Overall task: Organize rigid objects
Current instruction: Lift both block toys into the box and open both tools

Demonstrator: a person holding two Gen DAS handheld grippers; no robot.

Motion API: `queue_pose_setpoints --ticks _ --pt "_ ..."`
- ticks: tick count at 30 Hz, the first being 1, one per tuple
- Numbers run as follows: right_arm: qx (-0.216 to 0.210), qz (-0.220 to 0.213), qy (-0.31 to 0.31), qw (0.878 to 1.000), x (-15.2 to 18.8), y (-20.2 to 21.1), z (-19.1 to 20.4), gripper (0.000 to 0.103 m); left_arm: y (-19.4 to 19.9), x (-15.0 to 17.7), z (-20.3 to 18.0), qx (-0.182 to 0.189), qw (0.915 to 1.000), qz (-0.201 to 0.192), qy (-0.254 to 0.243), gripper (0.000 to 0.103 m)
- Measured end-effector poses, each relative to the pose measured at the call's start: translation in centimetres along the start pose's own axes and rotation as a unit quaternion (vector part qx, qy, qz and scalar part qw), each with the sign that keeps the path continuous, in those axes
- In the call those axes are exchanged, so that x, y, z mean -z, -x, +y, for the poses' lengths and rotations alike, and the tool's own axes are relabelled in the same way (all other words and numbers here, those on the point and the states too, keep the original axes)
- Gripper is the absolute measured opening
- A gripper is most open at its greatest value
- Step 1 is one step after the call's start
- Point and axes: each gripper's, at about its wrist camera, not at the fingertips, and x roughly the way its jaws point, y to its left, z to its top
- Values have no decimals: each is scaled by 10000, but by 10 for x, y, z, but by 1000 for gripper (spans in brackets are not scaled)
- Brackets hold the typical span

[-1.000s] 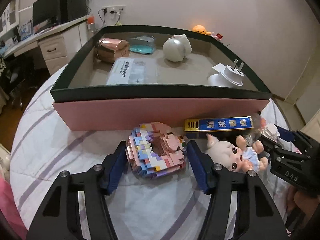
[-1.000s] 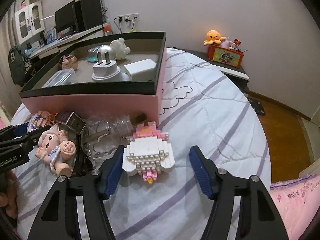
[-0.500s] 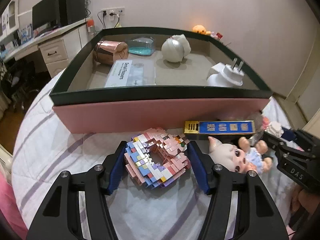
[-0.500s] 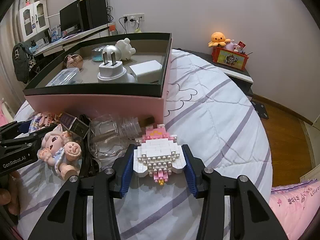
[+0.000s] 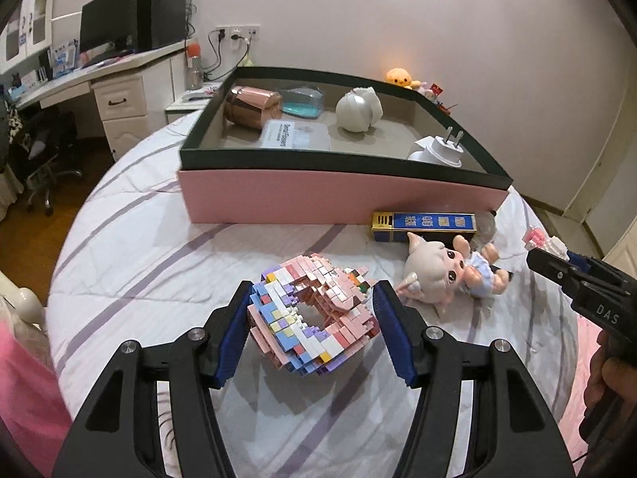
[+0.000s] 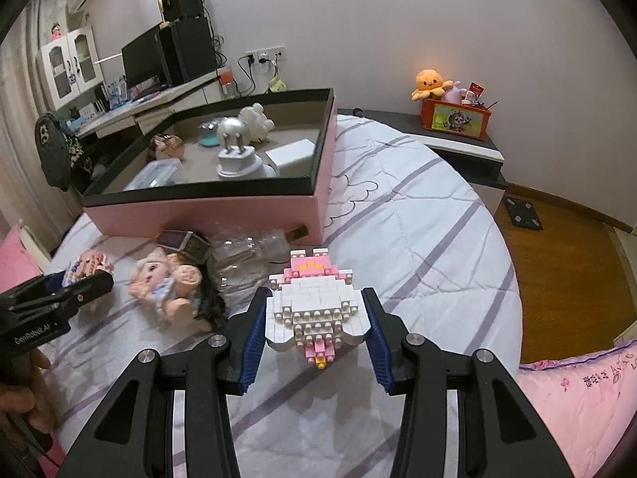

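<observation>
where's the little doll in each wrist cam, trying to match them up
Left wrist: doll lies right of centre, beside the left gripper.
Right wrist: doll lies left of centre, on the bed.
Shared landmark: the pink box behind it.

Left wrist view: sits behind its own fingers (image 5: 239,330), angled down over the bed (image 5: 131,259), close to the quilt, facing the long pink side of the box (image 5: 338,199) with the desk beyond at left. Right wrist view: same mounting behind its fingers (image 6: 254,338), facing the box (image 6: 207,215) cornerwise from farther right, wooden floor at right. Shared: the box, the doll (image 5: 450,275) (image 6: 167,283), and each view catches the other gripper at its edge.
</observation>
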Motion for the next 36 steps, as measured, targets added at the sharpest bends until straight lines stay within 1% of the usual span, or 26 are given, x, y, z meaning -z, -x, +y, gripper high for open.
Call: queue_pose_setpoints --ticks 5,10,15,20,23,27,32,36 --pt "-157 -127 139 9997 -3 20 15 46 24 -5 3 -40 9997 -247 -19 61" --pt "-357 -381 296 9982 -21 40 32 46 52 -29 1 -104 9975 -682 -121 61" --pt "-473 -759 526 9946 -56 59 56 46 77 -69 -7 -178 9921 -1206 -288 61" --pt "-545 -1055 682 9906 -97 66 74 46 90 -104 -4 -219 9874 -1545 -274 61" --pt "-549 -1121 680 9898 -117 61 80 46 89 -122 2 -267 9861 -1627 -225 61" --pt "-551 -1091 597 9907 -139 46 79 46 81 -141 8 -343 9848 -1691 -208 61" --pt "-623 -936 456 9926 -161 20 75 46 63 -159 12 -339 9857 -1643 -158 61" --pt "-647 -791 382 9940 -174 1 73 46 43 -172 11 -329 9878 -1517 -129 61"
